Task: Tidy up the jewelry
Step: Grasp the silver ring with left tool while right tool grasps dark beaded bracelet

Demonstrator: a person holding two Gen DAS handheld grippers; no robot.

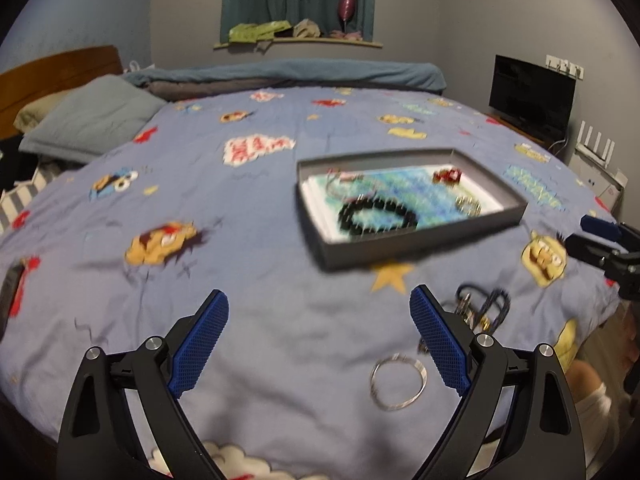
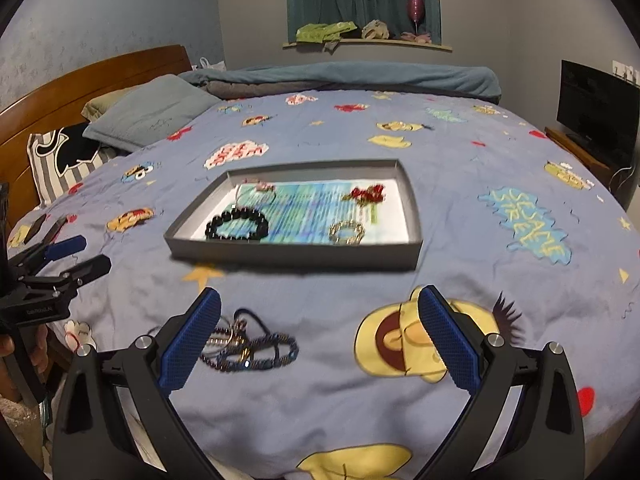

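Both tongs gape empty: left gripper (image 1: 320, 336), right gripper (image 2: 320, 336). You're between picks; pinch the braided bracelets (image 2: 250, 346) by your right gripper's left finger next.

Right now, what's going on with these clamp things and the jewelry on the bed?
A person is sorting jewelry on a bed, holding a two-finger gripper in each hand. The left gripper and right gripper are both open and hold nothing. A grey tray on the blue bedspread already holds a black bead bracelet, a red piece and a gold one. A silver bangle and a tangle of dark bracelets lie outside it.
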